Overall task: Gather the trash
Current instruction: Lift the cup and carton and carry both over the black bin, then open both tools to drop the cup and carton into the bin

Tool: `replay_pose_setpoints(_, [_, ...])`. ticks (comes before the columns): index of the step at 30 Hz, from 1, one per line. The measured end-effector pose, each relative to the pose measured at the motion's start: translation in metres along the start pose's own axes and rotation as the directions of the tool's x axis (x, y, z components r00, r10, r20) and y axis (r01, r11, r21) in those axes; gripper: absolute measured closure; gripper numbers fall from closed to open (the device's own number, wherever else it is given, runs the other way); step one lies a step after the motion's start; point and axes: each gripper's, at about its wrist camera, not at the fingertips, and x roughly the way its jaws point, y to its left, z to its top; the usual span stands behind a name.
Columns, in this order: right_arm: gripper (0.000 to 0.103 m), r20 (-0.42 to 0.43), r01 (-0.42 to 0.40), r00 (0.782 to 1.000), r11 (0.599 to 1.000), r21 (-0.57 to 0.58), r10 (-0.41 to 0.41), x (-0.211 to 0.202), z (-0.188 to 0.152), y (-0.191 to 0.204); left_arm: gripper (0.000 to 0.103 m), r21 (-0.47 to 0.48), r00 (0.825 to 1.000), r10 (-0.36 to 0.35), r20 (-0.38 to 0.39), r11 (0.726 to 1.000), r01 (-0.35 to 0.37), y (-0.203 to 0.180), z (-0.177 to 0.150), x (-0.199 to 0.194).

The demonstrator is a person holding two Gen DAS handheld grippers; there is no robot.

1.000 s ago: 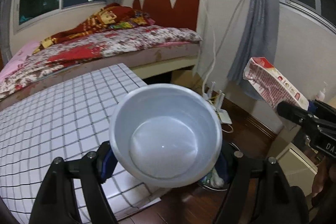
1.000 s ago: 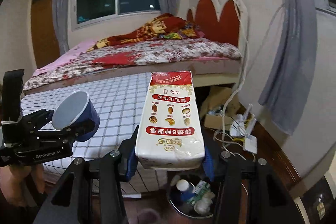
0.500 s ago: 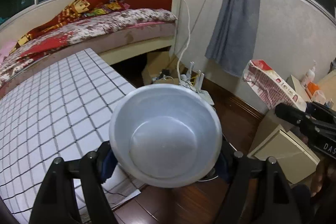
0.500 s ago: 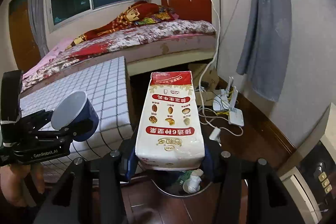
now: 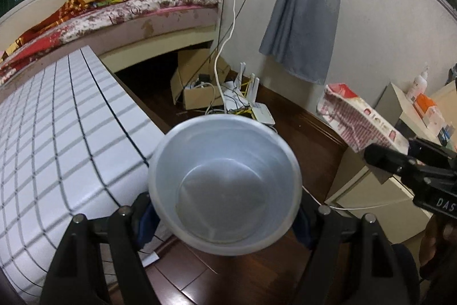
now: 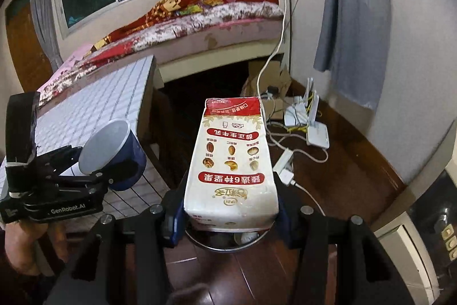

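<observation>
My left gripper [image 5: 224, 215] is shut on an empty paper cup [image 5: 225, 182], white inside and dark blue outside; the cup also shows in the right wrist view [image 6: 110, 153]. My right gripper [image 6: 230, 216] is shut on a white and red milk carton [image 6: 232, 162], held upside down; the carton also shows in the left wrist view [image 5: 360, 119]. Just below the carton, the rim of a round trash bin [image 6: 228, 243] with rubbish inside shows on the wooden floor, mostly hidden by the carton.
A table with a white grid cloth [image 5: 57, 133] stands on the left. Behind it is a bed [image 6: 200, 16]. A cardboard box [image 5: 197, 85], routers [image 6: 310, 122] and cables lie on the floor by the wall. A beige cabinet [image 5: 371, 190] stands at the right.
Both grippers have moved right and tilted down, away from the table, toward the floor. The bin now sits close under the carton. Both grips are unchanged.
</observation>
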Motion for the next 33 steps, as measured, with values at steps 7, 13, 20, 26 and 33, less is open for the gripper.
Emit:
replay_pose_setpoints(7, [0.051, -0.079, -0.042, 0.996, 0.999, 0.006, 0.043, 0.042, -0.017, -0.022, 0.026, -0.056, 0.998, -0.007, -0.060, 0.998, 0.004, -0.009, -0.014, 0.036])
replay_pose_setpoints(13, [0.051, -0.155, -0.074, 0.985, 0.997, 0.006, 0.075, 0.082, -0.029, -0.037, 0.026, -0.098, 0.992, -0.029, -0.119, 0.995, 0.018, -0.007, -0.018, 0.068])
replay_pose_setpoints(20, [0.051, -0.229, -0.113, 0.967, 0.994, 0.000, 0.110, 0.124, -0.027, -0.049, 0.026, -0.127, 0.984, -0.034, -0.173, 0.992, 0.012, -0.002, -0.025, 0.094])
replay_pose_setpoints(26, [0.021, -0.279, -0.156, 0.947, 0.987, 0.040, 0.161, 0.159, -0.018, -0.058, 0.000, -0.153, 0.981, -0.002, -0.193, 0.988, -0.028, -0.002, -0.026, 0.113])
replay_pose_setpoints(33, [0.001, -0.245, -0.036, 0.968, 0.993, 0.112, 0.063, 0.151, -0.024, -0.086, 0.001, -0.155, 0.972, 0.064, -0.225, 0.983, -0.101, 0.008, -0.046, 0.117])
